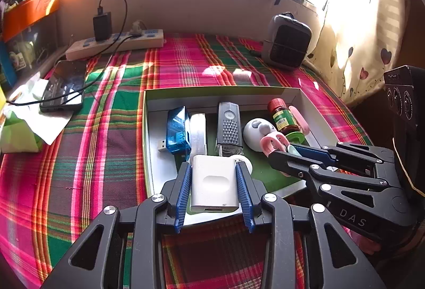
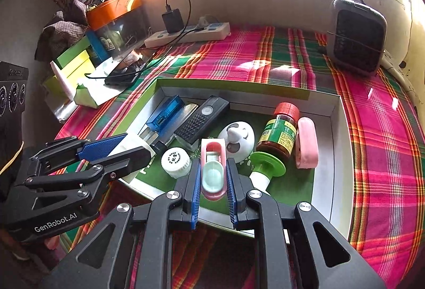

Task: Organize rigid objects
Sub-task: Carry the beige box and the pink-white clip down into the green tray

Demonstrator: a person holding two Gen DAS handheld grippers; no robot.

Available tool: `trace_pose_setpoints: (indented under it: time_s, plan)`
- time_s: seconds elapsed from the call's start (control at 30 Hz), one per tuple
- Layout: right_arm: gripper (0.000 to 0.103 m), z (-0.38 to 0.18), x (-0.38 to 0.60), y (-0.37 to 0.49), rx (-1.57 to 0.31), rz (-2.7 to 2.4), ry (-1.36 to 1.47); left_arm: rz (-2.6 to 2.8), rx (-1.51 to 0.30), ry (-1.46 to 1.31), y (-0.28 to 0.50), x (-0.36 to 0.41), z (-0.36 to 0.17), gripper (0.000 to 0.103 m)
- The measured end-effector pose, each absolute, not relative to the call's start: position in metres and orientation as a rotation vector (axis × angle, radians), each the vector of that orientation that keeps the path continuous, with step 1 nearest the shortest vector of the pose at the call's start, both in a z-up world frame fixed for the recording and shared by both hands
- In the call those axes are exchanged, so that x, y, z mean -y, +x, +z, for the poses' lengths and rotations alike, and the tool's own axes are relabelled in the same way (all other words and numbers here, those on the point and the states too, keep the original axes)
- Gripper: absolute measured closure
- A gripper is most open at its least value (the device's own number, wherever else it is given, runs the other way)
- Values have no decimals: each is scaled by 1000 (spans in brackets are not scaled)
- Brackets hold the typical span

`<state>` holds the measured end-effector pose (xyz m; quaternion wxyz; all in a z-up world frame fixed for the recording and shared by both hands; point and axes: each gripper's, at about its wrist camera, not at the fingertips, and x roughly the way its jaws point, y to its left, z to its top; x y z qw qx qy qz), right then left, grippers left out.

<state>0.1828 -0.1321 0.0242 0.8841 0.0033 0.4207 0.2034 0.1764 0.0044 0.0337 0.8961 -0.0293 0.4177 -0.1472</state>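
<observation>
My left gripper (image 1: 213, 165) is shut on a white rectangular charger block (image 1: 213, 182) over the near edge of a shallow green-rimmed box (image 1: 223, 92). Over the box's near right part, my right gripper (image 2: 213, 160) is shut on a small pink and mint plastic item (image 2: 212, 175). Inside the box (image 2: 239, 98) lie a blue USB device (image 2: 166, 113), a black device with a grille (image 2: 202, 119), a white round figure (image 2: 236, 140), a red-capped brown bottle (image 2: 281, 129), a pink item (image 2: 306, 143) and a white cap (image 2: 175, 162). The grippers hang side by side.
The box sits on a plaid cloth (image 1: 106, 156). A phone (image 1: 65, 86) on a cable and a power strip (image 1: 117, 43) lie at the back left, a grey heater (image 1: 288, 42) stands at the back right, and tissues with a green pack (image 1: 18, 135) lie far left.
</observation>
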Motion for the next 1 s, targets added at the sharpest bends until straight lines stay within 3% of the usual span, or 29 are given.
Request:
trace_pose_setpoints:
  time_s: [1.0]
  plan:
    - [84,9,126,191,-924,396,-26,-305,-901,-55,185,0,21,70]
